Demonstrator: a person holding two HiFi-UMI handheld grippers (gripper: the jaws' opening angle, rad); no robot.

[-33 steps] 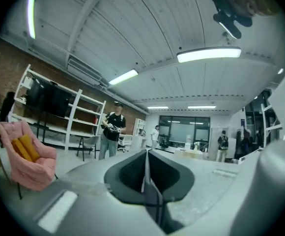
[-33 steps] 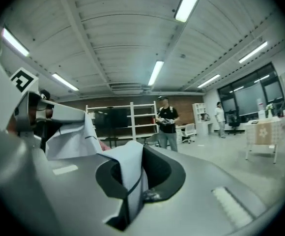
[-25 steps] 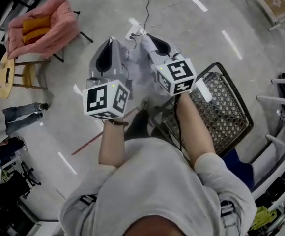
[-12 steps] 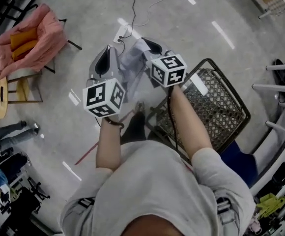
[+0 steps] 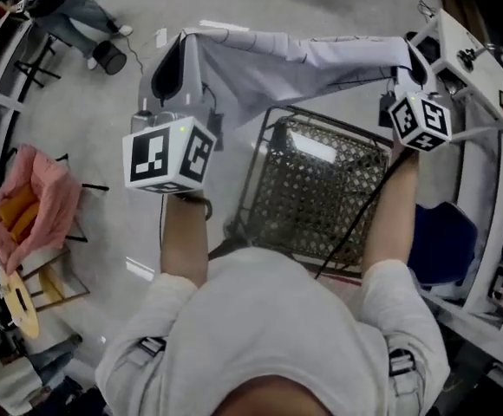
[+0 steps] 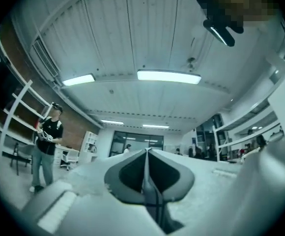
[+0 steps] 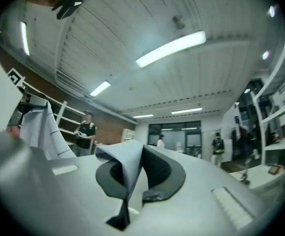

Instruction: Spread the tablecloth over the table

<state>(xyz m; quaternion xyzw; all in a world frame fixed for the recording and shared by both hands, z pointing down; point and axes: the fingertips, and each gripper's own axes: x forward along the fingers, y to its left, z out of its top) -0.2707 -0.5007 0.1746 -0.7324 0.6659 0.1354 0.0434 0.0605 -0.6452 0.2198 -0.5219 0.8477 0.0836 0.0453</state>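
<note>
The tablecloth (image 5: 295,63), pale grey with thin dark lines, hangs stretched in the air between my two grippers in the head view. My left gripper (image 5: 180,46) holds its left end and is shut on the cloth's edge (image 6: 150,193), which shows as a thin strip between the jaws. My right gripper (image 5: 408,59) holds the right end, shut on a folded corner of cloth (image 7: 125,166). More of the cloth (image 7: 44,127) drapes at the left of the right gripper view. Both grippers (image 6: 146,154) (image 7: 137,151) point upward toward the ceiling.
A black wire basket cart (image 5: 321,189) stands right below the cloth, in front of me. A white table frame (image 5: 477,68) runs along the right side. A pink chair (image 5: 26,206) is at the left. A person's legs (image 5: 78,11) show at the top left.
Both grippers have spread far apart and risen, pulling the bunched cloth out into a wide band. The head view has turned, so the wire cart now lies under the cloth.
</note>
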